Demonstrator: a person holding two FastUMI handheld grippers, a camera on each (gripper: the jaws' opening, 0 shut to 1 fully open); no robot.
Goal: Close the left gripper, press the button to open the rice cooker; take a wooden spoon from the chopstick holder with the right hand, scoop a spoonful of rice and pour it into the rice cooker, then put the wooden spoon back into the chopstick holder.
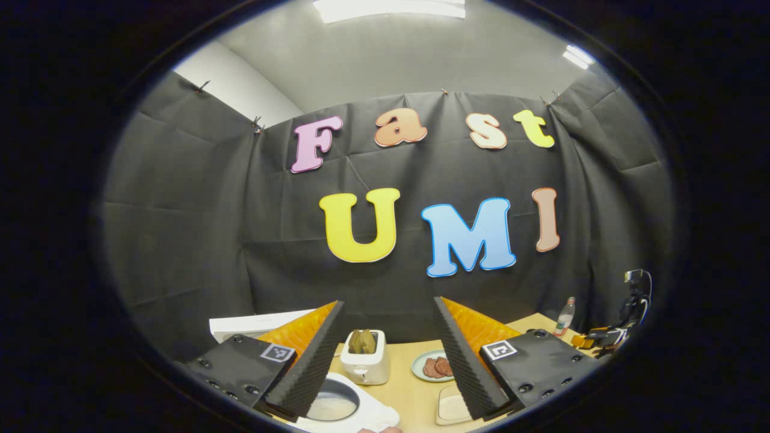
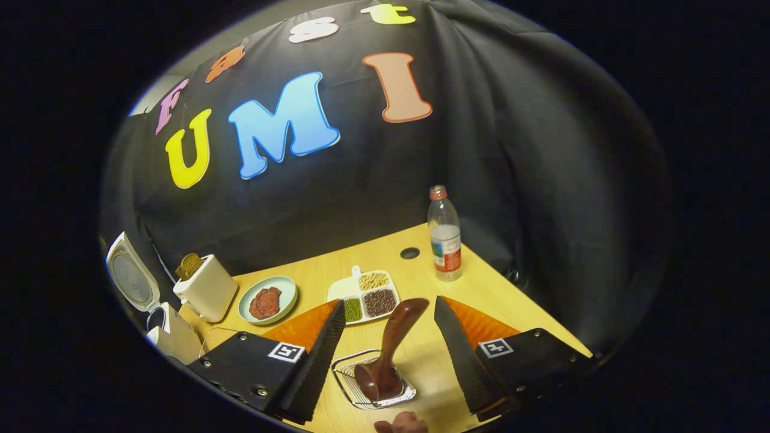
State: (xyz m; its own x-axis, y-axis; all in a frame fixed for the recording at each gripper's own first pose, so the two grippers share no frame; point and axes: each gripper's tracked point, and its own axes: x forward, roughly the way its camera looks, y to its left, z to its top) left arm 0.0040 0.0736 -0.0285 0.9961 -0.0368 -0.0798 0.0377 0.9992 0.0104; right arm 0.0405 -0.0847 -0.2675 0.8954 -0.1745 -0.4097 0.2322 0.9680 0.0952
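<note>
I found the left gripper (image 1: 388,361) held wide, nothing between its fingers, raised above the wooden table (image 1: 415,391); below and just inside its left finger sat the rice cooker (image 1: 337,404), its lid off the pot and the pale inner bowl exposed; ahead between the fingers stood a white toaster (image 1: 364,357) with bread in its slots; right of that, close to the right finger, lay a small plate (image 1: 433,367) with reddish pieces; a clear bottle (image 1: 564,317) stood far off to the right.

I found the right gripper (image 2: 390,355) likewise spread wide and gripping nothing; directly between its fingers, and touched by neither, the wooden spoon (image 2: 391,349) stood tilted, bowl down in the wire chopstick holder (image 2: 373,385), handle leaning up and to the right; beyond the fingertips lay a divided tray (image 2: 367,294) of beans and grains; further right stood the bottle (image 2: 445,237); to the left I noted the plate (image 2: 267,299), the toaster (image 2: 206,287), and at the far left edge the rice cooker (image 2: 150,300) with its lid raised; whether the spoon carried any rice I could not tell.
</note>
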